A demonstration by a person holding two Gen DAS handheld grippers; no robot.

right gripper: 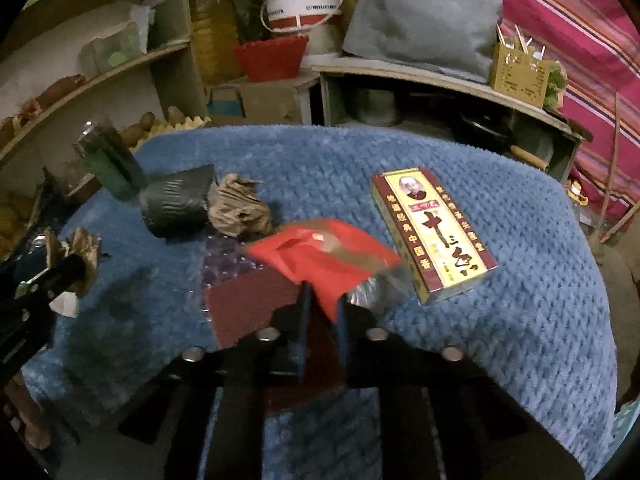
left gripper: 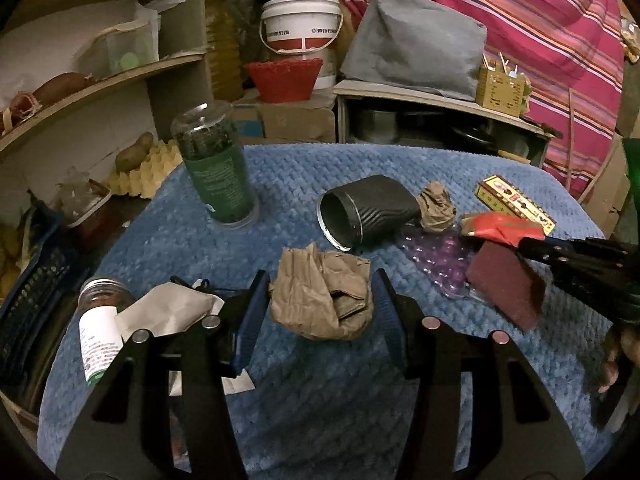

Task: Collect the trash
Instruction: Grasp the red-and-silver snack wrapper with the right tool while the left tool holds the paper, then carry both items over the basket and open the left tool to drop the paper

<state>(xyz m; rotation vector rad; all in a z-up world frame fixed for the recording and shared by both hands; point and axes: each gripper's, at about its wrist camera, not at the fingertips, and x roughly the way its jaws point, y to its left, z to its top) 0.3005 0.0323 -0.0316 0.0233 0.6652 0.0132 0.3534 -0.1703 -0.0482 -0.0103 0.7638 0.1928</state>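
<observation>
My left gripper (left gripper: 320, 294) is shut on a crumpled brown paper wad (left gripper: 320, 300), held just above the blue blanket (left gripper: 320, 400); the right wrist view shows the same wad (right gripper: 82, 254) in its jaws at the far left. My right gripper (right gripper: 322, 302) is shut on a corner of a red plastic wrapper (right gripper: 320, 254), which also shows at the right of the left wrist view (left gripper: 500, 228). A second crumpled brown paper (left gripper: 436, 208) lies beside a tipped black cup (left gripper: 368, 212). Purple bubble wrap (left gripper: 436, 258) and white paper (left gripper: 168, 312) lie on the blanket.
A maroon scouring pad (right gripper: 248, 304) lies under the right gripper, a yellow and red box (right gripper: 432, 236) to its right. A green-labelled jar (left gripper: 216, 172) stands at the back left; another jar (left gripper: 100, 332) lies at the left edge. Shelves and buckets crowd behind.
</observation>
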